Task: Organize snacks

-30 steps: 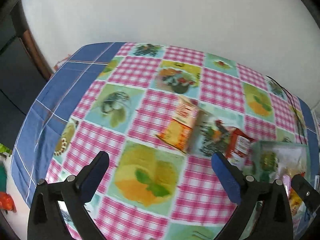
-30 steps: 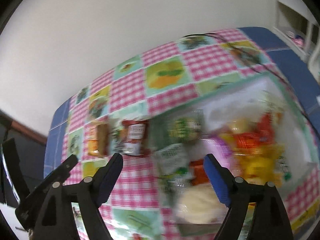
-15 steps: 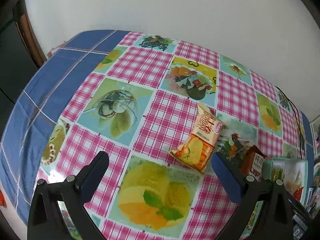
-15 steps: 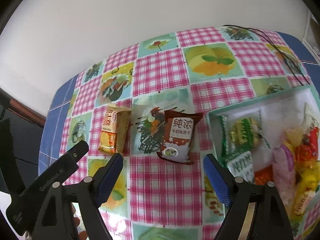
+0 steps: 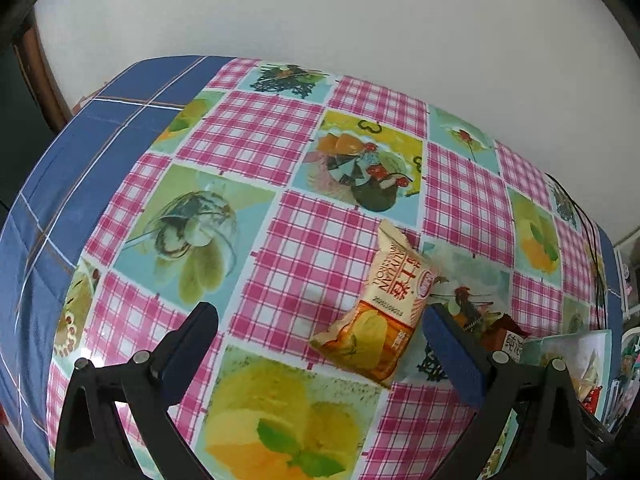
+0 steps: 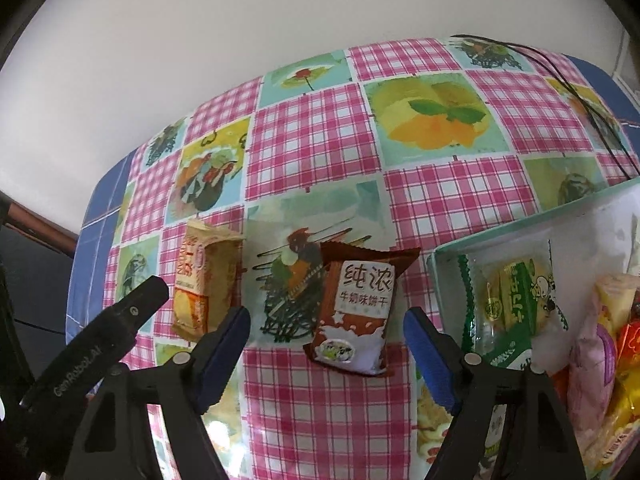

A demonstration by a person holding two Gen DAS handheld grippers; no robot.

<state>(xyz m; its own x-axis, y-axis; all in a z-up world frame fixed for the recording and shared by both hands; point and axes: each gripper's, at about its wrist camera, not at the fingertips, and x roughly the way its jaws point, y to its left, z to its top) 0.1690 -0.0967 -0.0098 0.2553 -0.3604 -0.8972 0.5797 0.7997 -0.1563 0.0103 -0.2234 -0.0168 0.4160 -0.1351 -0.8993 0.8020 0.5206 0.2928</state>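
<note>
An orange and cream snack packet [image 5: 384, 312] lies on the checked tablecloth; it also shows in the right wrist view [image 6: 202, 278]. A brown biscuit packet [image 6: 354, 308] lies to its right, just ahead of my right gripper [image 6: 326, 344], which is open and empty. My left gripper [image 5: 320, 344] is open and empty, with the orange packet near its right finger. A white tray [image 6: 520, 228] at the right holds several snack packets, a green one [image 6: 516, 300] nearest. The brown packet's edge [image 5: 510, 338] shows in the left wrist view.
The tablecloth [image 5: 280, 240] has pink checks and fruit pictures, with a blue cloth border [image 5: 80, 152] at the left. A black cable [image 6: 580, 92] lies at the far right. A white wall stands behind the table. The left gripper's finger [image 6: 100, 336] shows in the right wrist view.
Both views have swung left and settled. The right gripper now faces the brown packet instead of the tray. The left gripper has closed in on the orange packet.
</note>
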